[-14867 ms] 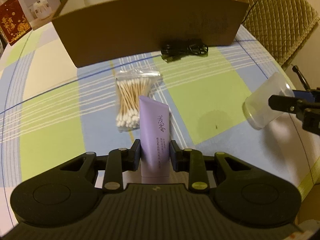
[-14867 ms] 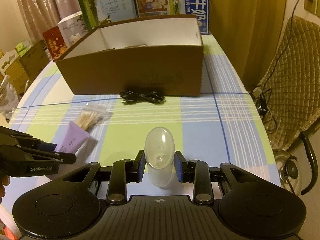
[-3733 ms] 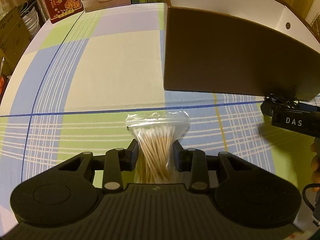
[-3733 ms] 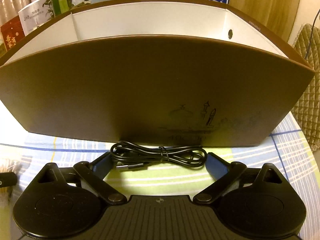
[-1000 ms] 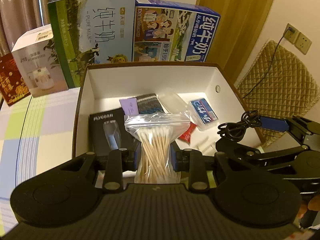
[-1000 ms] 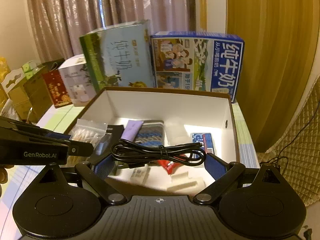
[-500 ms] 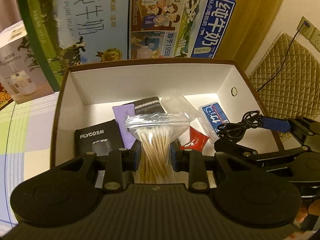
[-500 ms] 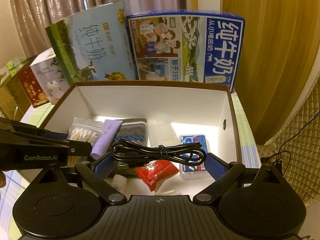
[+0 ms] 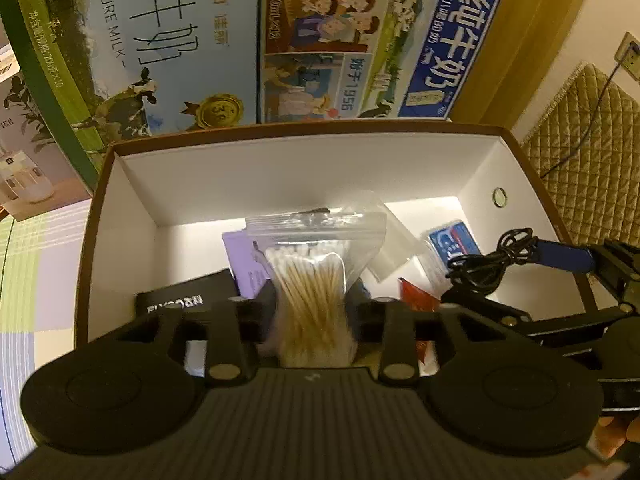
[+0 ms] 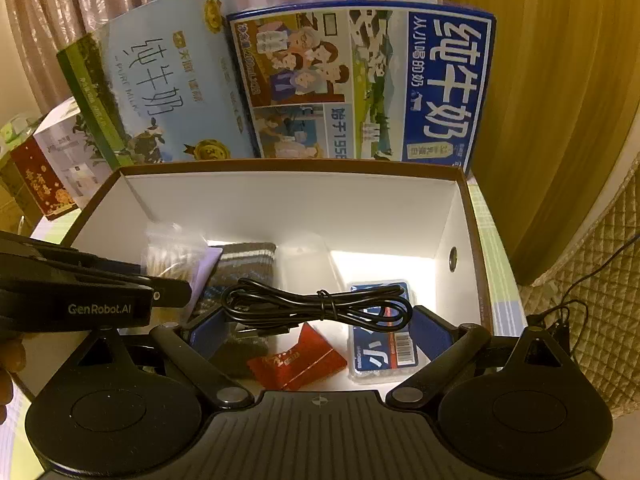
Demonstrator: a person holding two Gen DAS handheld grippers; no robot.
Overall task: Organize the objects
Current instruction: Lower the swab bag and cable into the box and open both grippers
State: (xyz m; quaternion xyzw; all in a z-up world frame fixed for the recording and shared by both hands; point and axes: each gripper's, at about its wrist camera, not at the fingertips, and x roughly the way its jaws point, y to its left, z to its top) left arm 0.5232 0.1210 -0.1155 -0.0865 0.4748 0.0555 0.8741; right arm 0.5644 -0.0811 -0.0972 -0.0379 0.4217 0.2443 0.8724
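An open brown cardboard box (image 9: 280, 168) with white inner walls lies just below both grippers. My left gripper (image 9: 314, 308) is shut on a clear zip bag of cotton swabs (image 9: 312, 276), held over the box's left-middle. In the right wrist view the box (image 10: 288, 208) fills the middle, and the swab bag (image 10: 172, 252) and left gripper (image 10: 168, 292) show at left. My right gripper (image 10: 320, 330) is shut on a coiled black cable (image 10: 320, 304), which spans between its widely spread blue pads (image 10: 432, 332) over the box's right half. The cable (image 9: 488, 260) also shows in the left wrist view.
Inside the box lie a purple tube (image 10: 206, 272), a striped grey cloth (image 10: 244, 264), a red sachet (image 10: 296, 356), a blue card pack (image 10: 380, 344) and a black carton (image 9: 180, 300). Two milk cartons (image 10: 360, 80) stand behind it. A quilted chair (image 10: 600, 280) is at right.
Both grippers have moved forward and lower over the box, which now looks larger and nearer. Each still holds its item, the swab bag and the cable.
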